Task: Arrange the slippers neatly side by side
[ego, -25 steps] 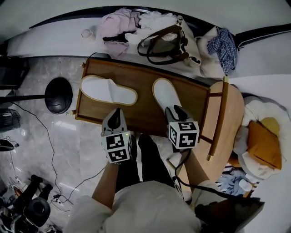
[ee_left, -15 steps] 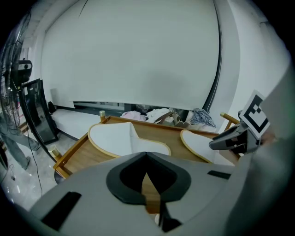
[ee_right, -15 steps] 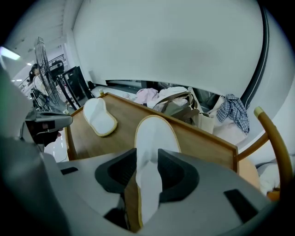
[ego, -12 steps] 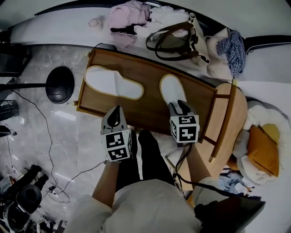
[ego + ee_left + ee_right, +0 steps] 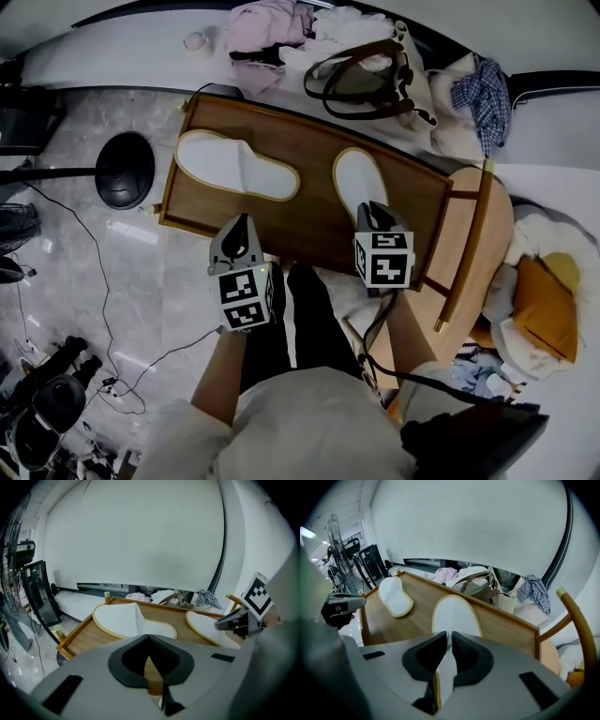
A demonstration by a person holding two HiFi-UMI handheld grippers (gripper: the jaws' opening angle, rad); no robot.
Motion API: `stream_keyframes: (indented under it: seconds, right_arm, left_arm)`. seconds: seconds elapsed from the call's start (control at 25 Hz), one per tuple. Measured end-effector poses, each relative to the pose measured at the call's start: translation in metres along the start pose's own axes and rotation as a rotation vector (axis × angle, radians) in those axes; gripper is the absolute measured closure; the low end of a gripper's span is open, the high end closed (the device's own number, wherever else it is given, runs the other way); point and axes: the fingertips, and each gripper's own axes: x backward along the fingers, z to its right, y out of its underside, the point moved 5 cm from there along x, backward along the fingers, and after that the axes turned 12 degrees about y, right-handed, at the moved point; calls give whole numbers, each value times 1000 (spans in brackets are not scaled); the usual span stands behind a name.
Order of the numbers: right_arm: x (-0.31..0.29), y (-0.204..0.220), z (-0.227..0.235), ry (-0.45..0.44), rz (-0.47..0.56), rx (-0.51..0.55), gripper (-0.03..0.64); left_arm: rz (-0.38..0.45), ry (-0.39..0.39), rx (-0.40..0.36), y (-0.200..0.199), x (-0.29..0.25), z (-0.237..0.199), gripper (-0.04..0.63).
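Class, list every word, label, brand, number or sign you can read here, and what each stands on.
No readable text in any view.
Left marker cube, right marker cube: square patterns only, no letters or digits.
Left slipper, right slipper, wooden tray: no print visible.

Handbag (image 5: 356, 84), clothes (image 5: 262, 23), plaid cloth (image 5: 483, 94) behind wooden tray (image 5: 314, 208).

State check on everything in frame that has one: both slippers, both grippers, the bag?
left slipper: flat on tray, lying crosswise, untouched.
right slipper: flat on tray, near end pinched, apart from the other.
right gripper: jaws have just been closing, now shut on right slipper.
left gripper: shut, empty, at tray's near edge.
bag: open.
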Motion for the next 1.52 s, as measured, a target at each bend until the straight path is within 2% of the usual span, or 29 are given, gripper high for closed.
stream_keyframes:
  seconds: [0.72, 1.28, 1.52]
  right_arm:
    - [19, -6, 14, 33, 22, -56, 572]
    - [55, -20, 34, 95, 85, -172, 572]
    - [72, -21, 40, 133, 107, -237, 572]
  left_arm:
    - [8, 34, -45, -7, 1, 9, 591]
    - [56, 96, -119, -35, 7, 27, 591]
    - [57, 152, -172, -44, 9, 40, 591]
